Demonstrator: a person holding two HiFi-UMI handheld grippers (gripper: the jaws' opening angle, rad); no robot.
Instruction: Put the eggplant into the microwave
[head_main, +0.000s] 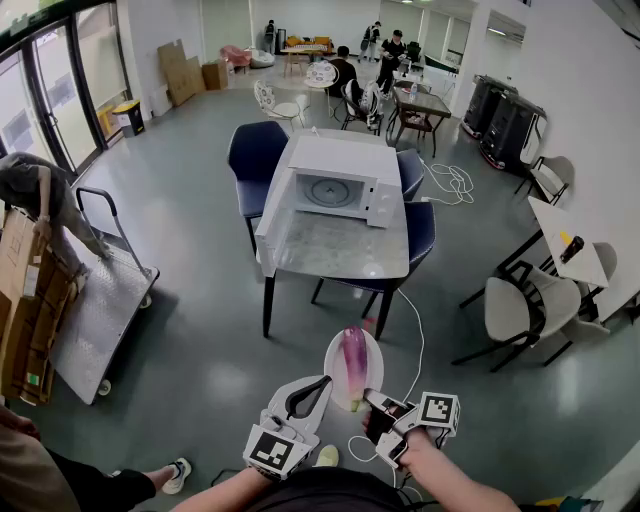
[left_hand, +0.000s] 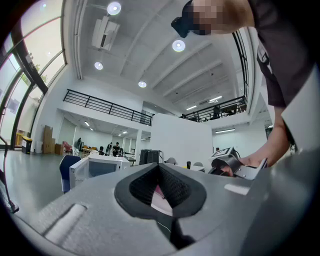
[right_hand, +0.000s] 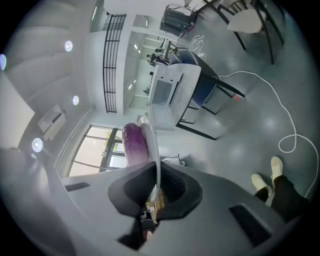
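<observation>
Pinching the plate (head_main: 329, 372) by its rim, right hand-held gripper (head_main: 370, 402), eggplant (head_main: 353, 355) on the plate just ahead

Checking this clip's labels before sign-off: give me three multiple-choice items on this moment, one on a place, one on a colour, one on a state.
1. Where does the eggplant lie? A on the table; B on the white plate; C inside the microwave.
2. What colour are the chairs at the table? A dark blue; B red; C yellow.
3. How is the microwave door? A shut; B open; C removed.
Answers: B, the right gripper holds that plate by its rim; A, blue seats flank the table; B, the turntable shows.
</observation>
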